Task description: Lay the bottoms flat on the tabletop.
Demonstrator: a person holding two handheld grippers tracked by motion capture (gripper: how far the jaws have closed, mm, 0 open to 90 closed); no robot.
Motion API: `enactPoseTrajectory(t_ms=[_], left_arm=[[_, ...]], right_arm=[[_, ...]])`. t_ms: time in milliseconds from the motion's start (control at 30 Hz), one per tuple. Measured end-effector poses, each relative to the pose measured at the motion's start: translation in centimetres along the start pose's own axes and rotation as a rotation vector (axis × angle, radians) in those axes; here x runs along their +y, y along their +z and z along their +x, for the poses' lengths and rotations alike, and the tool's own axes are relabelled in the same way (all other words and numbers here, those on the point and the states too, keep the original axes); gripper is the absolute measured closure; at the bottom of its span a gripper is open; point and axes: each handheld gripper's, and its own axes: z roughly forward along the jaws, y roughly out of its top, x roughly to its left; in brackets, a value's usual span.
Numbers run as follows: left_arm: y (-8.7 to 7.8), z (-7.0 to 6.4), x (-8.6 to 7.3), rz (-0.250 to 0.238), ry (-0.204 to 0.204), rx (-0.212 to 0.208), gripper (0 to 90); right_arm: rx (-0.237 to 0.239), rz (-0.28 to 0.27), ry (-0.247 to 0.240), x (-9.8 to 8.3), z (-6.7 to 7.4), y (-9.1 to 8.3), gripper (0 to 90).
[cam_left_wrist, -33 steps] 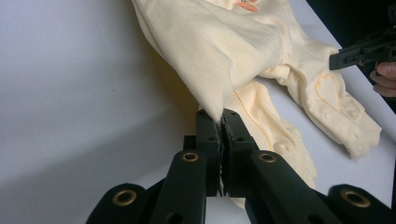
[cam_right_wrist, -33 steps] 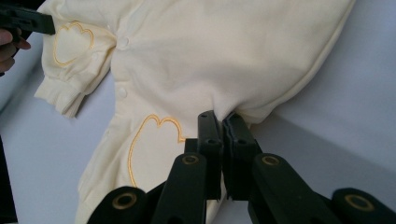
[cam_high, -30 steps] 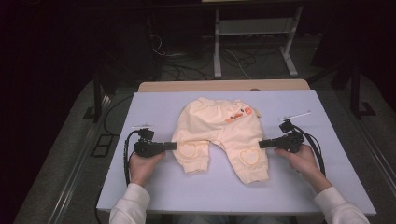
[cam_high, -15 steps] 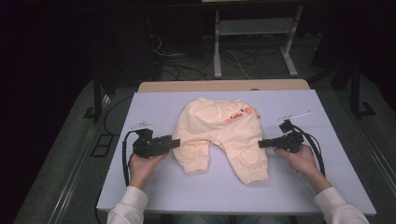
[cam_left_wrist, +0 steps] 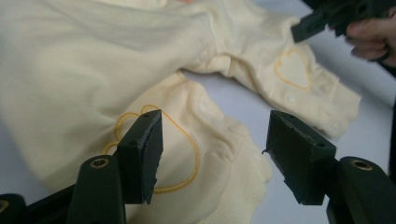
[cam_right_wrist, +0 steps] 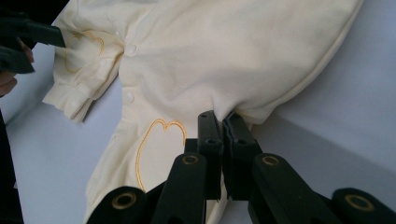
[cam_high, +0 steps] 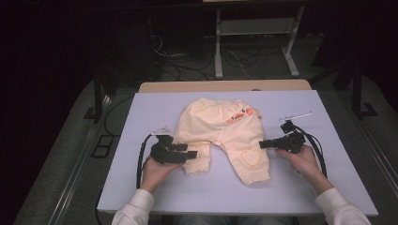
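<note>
Pale yellow baby pants lie flat on the table, waistband at the far side, an orange heart outline on each leg. My left gripper hovers over the left leg near its cuff. Its jaws have just been opening and stand apart, with the leg's heart below them and the pads off the cloth. My right gripper is shut on a pinch of fabric at the outer edge of the right leg. The pants pull into a small fold at that pinch.
The pale table has bare room all round the pants. A thin white strip lies at the right rear. A wooden board edges the far side. Beyond it are a metal stand and floor cables.
My left gripper has let go of the left leg's outer edge, opened, and slid right over that leg. The right gripper and its pinch have stayed still.
</note>
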Motion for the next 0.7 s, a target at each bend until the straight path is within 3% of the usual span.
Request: enactPoseTrajectory(t_ms=[167,333,700], left_arm=[[1.2,-0.1,-0.2,0.055,0.018,0.006,36.2],[1.9,-0.4,-0.2,0.076,0.036,0.013,39.5],[2.8,-0.4,-0.4,0.153,0.063,-0.018,73.1]], right_arm=[[0.006,-0.007,0.001,0.0,0.1,0.0,85.9],[0.011,-0.011,0.001,0.0,0.1,0.0,85.9],[0.020,-0.012,0.009,0.0,0.0,0.0,85.9]])
